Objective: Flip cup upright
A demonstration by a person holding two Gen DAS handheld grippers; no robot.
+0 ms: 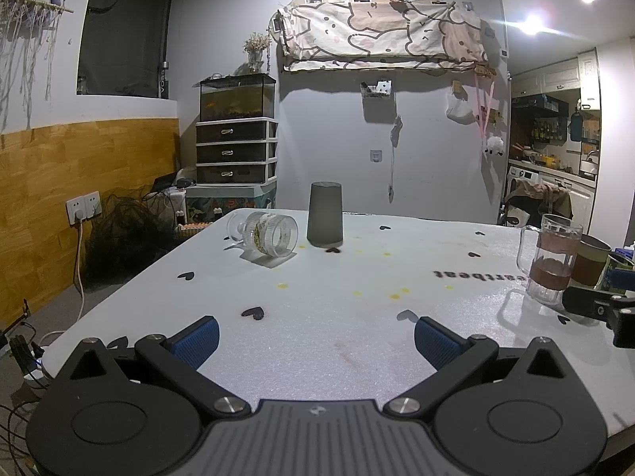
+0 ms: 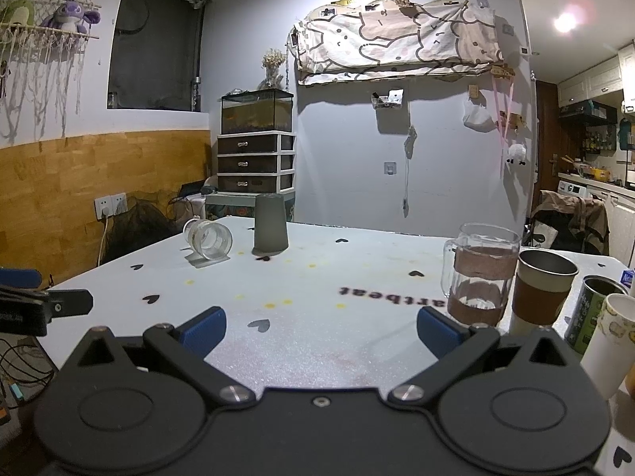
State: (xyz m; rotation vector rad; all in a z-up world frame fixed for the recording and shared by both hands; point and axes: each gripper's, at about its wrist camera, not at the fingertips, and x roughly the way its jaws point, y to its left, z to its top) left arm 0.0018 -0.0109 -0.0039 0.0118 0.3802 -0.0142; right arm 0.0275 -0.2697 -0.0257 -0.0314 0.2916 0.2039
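Left gripper (image 1: pixel 315 339) agape | right gripper (image 2: pixel 320 331) agape | ribbed glass cup (image 1: pixel 270 234) sideways | grey tapered cup (image 1: pixel 324 214) inverted

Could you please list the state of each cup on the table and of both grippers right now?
glass mug: lying on its side, empty
grey cup: standing upside down
tall glass mug: upright, brown bands
brown-sleeved cup: upright, open top
green tin: upright, open top
white paper cup: upright
left gripper: open, holding nothing
right gripper: open, holding nothing
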